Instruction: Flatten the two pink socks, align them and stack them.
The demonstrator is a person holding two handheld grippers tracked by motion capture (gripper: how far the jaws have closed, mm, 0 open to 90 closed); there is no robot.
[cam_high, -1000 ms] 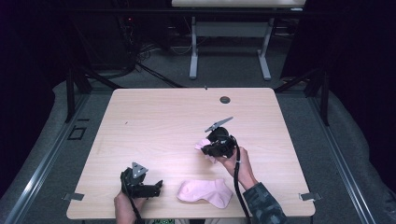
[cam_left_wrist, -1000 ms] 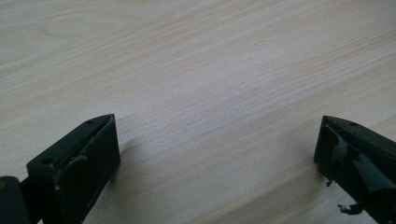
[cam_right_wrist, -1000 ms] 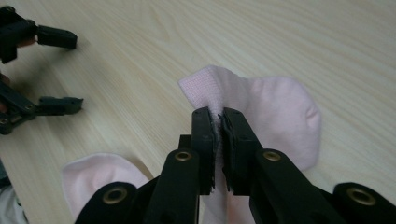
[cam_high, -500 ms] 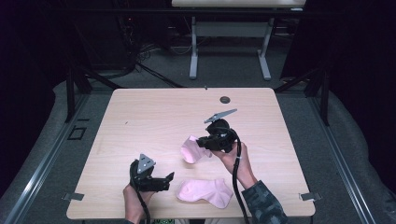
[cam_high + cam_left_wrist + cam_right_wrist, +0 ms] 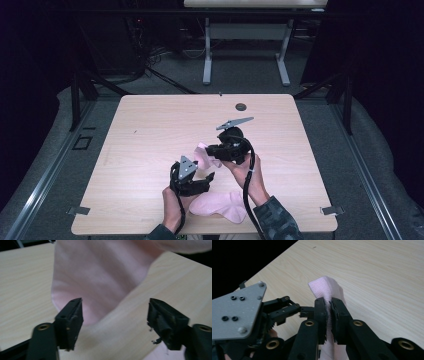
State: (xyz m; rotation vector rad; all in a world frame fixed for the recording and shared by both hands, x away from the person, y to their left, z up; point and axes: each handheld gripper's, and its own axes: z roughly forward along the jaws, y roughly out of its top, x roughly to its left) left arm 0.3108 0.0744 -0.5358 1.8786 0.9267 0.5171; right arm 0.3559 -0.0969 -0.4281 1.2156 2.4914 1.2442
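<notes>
A pink sock (image 5: 202, 153) hangs above the table, pinched in my right gripper (image 5: 210, 151), whose jaws are shut on its fabric (image 5: 327, 290). My left gripper (image 5: 207, 180) sits just below and in front of it, jaws open wide; in the left gripper view the hanging sock (image 5: 100, 275) dangles just beyond its fingertips (image 5: 72, 312), nothing between them. The left gripper (image 5: 305, 311) appears at the left of the right gripper view, close to the held sock. A second pink sock (image 5: 222, 205) lies flat near the table's front edge, between the two forearms.
The light wooden table (image 5: 150, 130) has a dark round grommet (image 5: 241, 106) near its far edge. Beyond it stand a white table frame (image 5: 245, 50) and cables on the dark floor. Metal rails (image 5: 45, 175) flank the table.
The right gripper has carried the sock left and toward the person. The left gripper has moved right and forward from the front left corner to just under the hanging sock.
</notes>
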